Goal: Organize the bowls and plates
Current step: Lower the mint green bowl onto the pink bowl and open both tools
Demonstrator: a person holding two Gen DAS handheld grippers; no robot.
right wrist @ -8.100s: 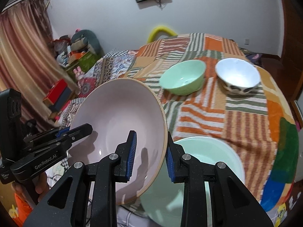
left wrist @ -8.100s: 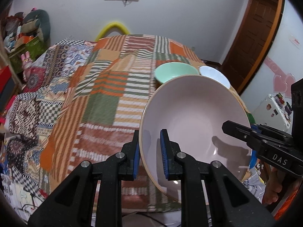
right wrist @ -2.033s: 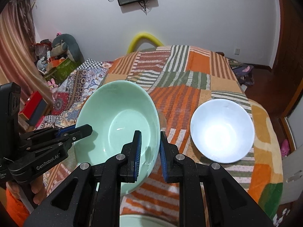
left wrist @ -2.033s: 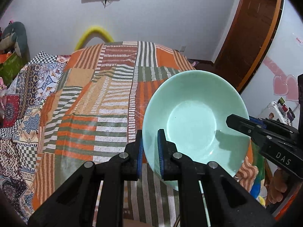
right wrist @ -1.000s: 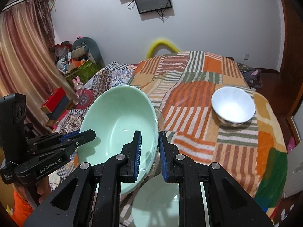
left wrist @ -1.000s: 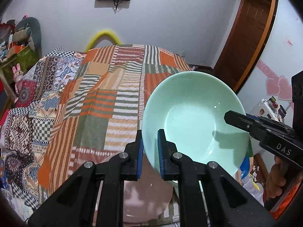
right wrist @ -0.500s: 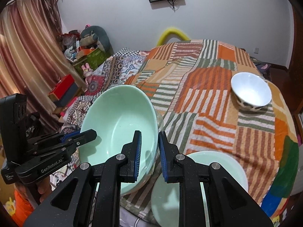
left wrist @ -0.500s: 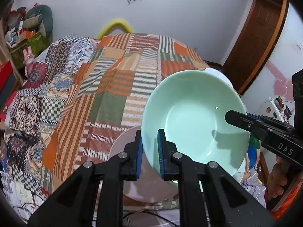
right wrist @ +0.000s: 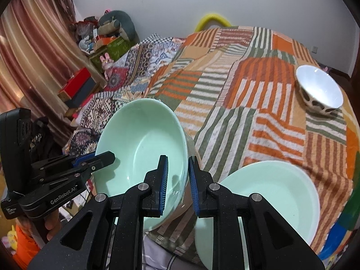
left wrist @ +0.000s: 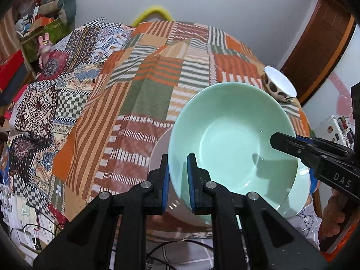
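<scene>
Green bowl [left wrist: 231, 139]: glazed, rigid, breakable, probably slippery. Left gripper [left wrist: 177, 175] pinches its 7 o'clock rim; right gripper [right wrist: 177, 177] pinches the opposite rim. Two-sided rim hold judged sound.

Even indoor light, soft shadows; fisheye-bent edges, corners perhaps vignetted

A glossy, smooth mint-green bowl [left wrist: 231, 139] fills the lower right of the left wrist view, catching small highlights. Matt black plastic fingers [left wrist: 155, 191] with ridged blue rubber pads [left wrist: 166, 175] and shiny metal screws sit at the bottom. A coarse woven patchwork cloth [left wrist: 139, 103] spreads behind. Upper right in the right wrist view, a glazed white bowl [right wrist: 319, 88] shines.
</scene>
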